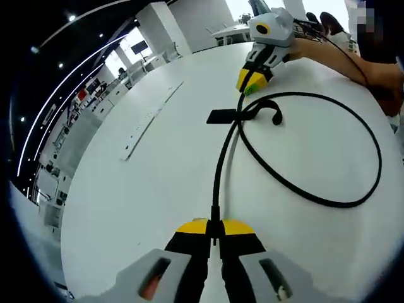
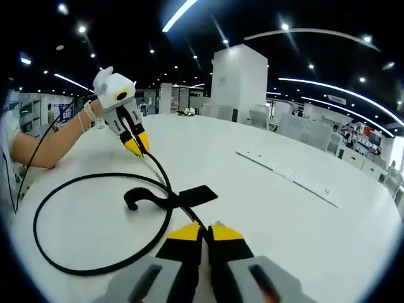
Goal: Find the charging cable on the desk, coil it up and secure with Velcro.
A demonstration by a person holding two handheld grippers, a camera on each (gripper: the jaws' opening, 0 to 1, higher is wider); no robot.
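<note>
The charging cable (image 1: 315,196) lies on the white desk (image 1: 158,189), stretched between the two tools. The left gripper (image 1: 214,235) has its jaws pinched tight on one stretch of it, and from there the cable runs straight away to the right gripper (image 1: 254,83), whose yellow-tipped jaws are also closed on it at the far side. Right of that straight run the cable swings out into one wide flat loop, its free end (image 1: 276,117) curling back inside. The black Velcro strap (image 1: 222,116) sticks out flat to the left at the crossing. In the right gripper view, the right gripper (image 2: 205,232) grips the cable just beyond the strap (image 2: 197,194). Open desk spreads left; a pale strip (image 1: 151,120) lies well apart.
</note>
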